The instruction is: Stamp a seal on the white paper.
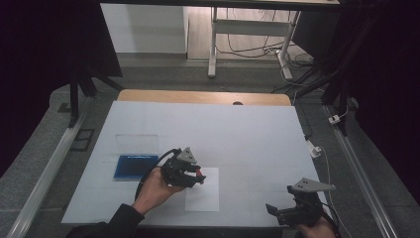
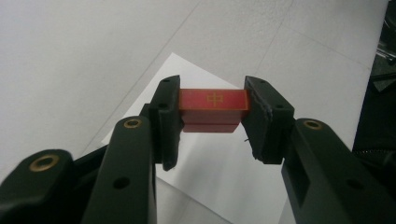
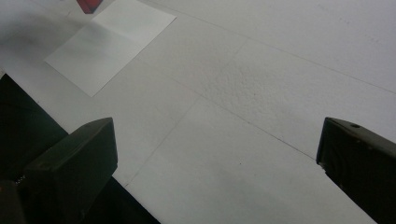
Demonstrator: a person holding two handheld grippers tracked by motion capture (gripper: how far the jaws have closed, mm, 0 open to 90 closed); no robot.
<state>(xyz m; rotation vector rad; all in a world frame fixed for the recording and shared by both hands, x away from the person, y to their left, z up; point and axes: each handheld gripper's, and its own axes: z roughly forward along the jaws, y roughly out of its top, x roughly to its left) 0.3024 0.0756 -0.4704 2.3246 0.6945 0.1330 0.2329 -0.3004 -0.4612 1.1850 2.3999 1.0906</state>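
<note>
White table [image 1: 247,134] under you: your left gripper [image 2: 212,112] clamps the small red block [image 2: 212,105] between its jaws above the white paper sheet [image 2: 224,182]; your right gripper [image 3: 215,154] jaws stand wide apart.

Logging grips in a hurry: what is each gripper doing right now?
Left gripper: shut on the red block, above the white paper sheet.
Right gripper: open, holding nothing.

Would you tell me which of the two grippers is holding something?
The left gripper: its jaws clamp a red block. The right gripper stands open, empty.
</note>
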